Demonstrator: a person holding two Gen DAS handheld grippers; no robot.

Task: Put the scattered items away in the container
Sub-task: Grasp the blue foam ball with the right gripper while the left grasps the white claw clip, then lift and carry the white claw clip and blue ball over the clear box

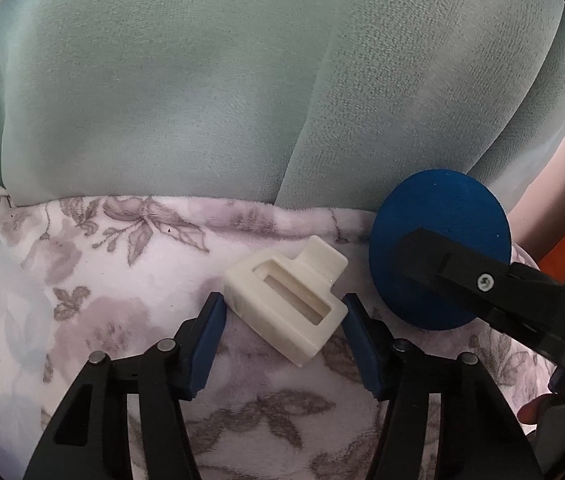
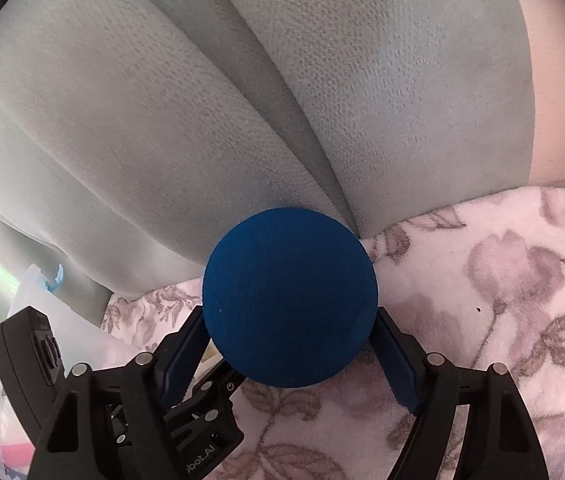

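Resting surface: a grey-green sofa back (image 1: pixel 210 92) fills the upper frame of both views, and a floral blanket (image 1: pixel 130 264) spread along the lower frame carries the loose items, soft enough that they sit slightly sunk.
Container: a translucent plastic container (image 2: pixel 42 304) shows at the lower left of the right wrist view, well apart from the items; judged to be the drop-off point.
Blue ball: the blue ball (image 2: pixel 290 296) sits centre frame where blanket meets sofa back, a spot it would roll into.
Right gripper: the right gripper (image 2: pixel 290 340) has its blue pads spread around the ball's lower sides, seemingly touching; a firm hold cannot be confirmed, nor whether the ball is off the blanket.
White part: the cream plastic bracket (image 1: pixel 286 300) lies flat and skewed at lower centre of the left wrist view, just left of the ball.
Left gripper: the left gripper (image 1: pixel 284 320) is spread wide with a pad at each end of the bracket, squared up for closing, though nothing is pinched yet.
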